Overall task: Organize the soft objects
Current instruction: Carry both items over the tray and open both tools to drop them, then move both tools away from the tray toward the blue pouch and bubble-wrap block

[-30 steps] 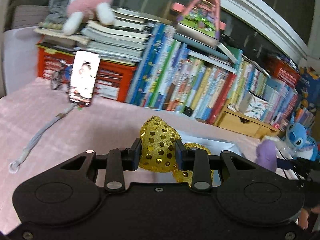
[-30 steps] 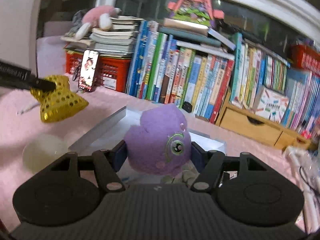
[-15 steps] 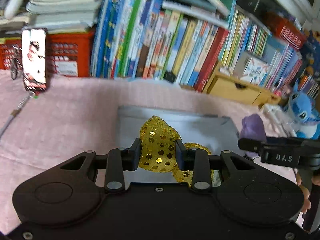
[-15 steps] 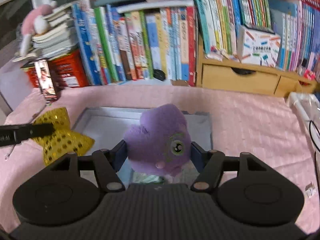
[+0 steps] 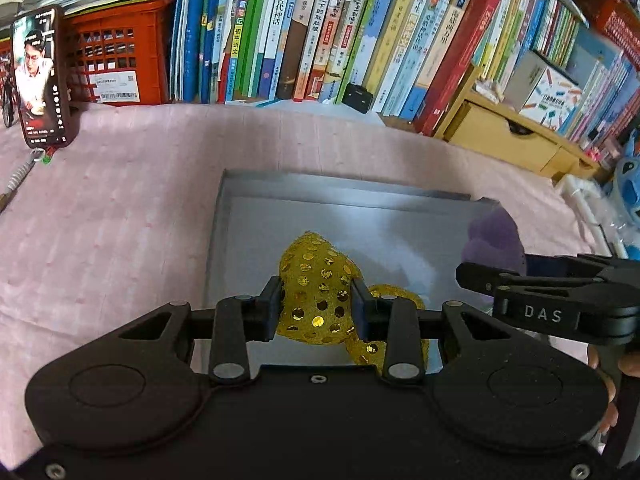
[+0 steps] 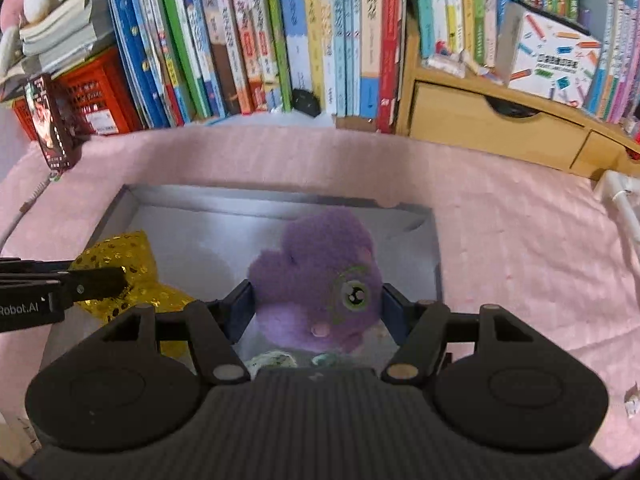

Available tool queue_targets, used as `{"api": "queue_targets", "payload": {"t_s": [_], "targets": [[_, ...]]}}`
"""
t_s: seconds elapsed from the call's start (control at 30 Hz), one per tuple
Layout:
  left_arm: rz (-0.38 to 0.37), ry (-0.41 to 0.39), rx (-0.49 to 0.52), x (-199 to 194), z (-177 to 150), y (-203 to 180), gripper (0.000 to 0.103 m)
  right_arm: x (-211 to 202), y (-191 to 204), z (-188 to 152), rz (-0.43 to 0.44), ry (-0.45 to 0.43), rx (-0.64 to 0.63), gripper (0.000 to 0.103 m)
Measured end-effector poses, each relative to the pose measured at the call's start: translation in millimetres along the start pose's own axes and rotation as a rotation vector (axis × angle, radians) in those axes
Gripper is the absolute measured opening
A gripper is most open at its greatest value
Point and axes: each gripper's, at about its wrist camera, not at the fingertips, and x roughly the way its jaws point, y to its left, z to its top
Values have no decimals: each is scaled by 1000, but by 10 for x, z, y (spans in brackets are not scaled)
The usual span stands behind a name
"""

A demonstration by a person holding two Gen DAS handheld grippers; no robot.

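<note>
Both grippers have swung down and forward since a second ago: the window and stacked papers have left the frames, and a grey shallow box (image 5: 218, 248) on the pink cloth (image 5: 112, 240) now fills the middle of each view.

From the left wrist view, the left gripper (image 5: 316, 310) is clamped on a gold sequined bow (image 5: 316, 284) at lower centre, its pads pressing both sides of one lobe while the other lobe hangs to the lower right. The bow is over the near part of the box floor; whether it touches the floor cannot be told. At the right edge the right gripper (image 5: 484, 276) reaches in, with a purple plush toy (image 5: 494, 240) showing at its tip over the box's right wall.

From the right wrist view, the right gripper (image 6: 316, 308) is closed on the plush (image 6: 320, 276), one pad at each flank, its green eye facing the camera, over the box's middle (image 6: 434, 248). The bow (image 6: 132, 276) sits at left, pinched by the left gripper (image 6: 120, 280).

A phone (image 5: 40, 80) leans against a red crate (image 5: 120, 60) at upper left, and books (image 5: 320, 28) line the top.
</note>
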Motion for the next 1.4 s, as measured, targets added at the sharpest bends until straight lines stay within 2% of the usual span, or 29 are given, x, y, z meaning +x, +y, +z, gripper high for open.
{"api": "queue_targets", "payload": {"t_s": [0.33,0.93,1.1,1.13,1.23,1.4], "targets": [[10,30,11,80,-4,16,34,183,31,-27,9,83,-2,70],[-1,63,-8,142,-2,34,40,276,33,-57,22,147,-12,71],[4,58,17,97,-17,-1,48,274,57,-49,14,152,-27,75],[8,53,23,77,-18,-9,52,260,65,-44,7,145,-31,79],[17,28,43,-8,-27,-28,63,201,65,-38,13,128,-28,80],[30,1,85,-239,-65,-121,68,29,87,-29,9,104,-34,81]]}}
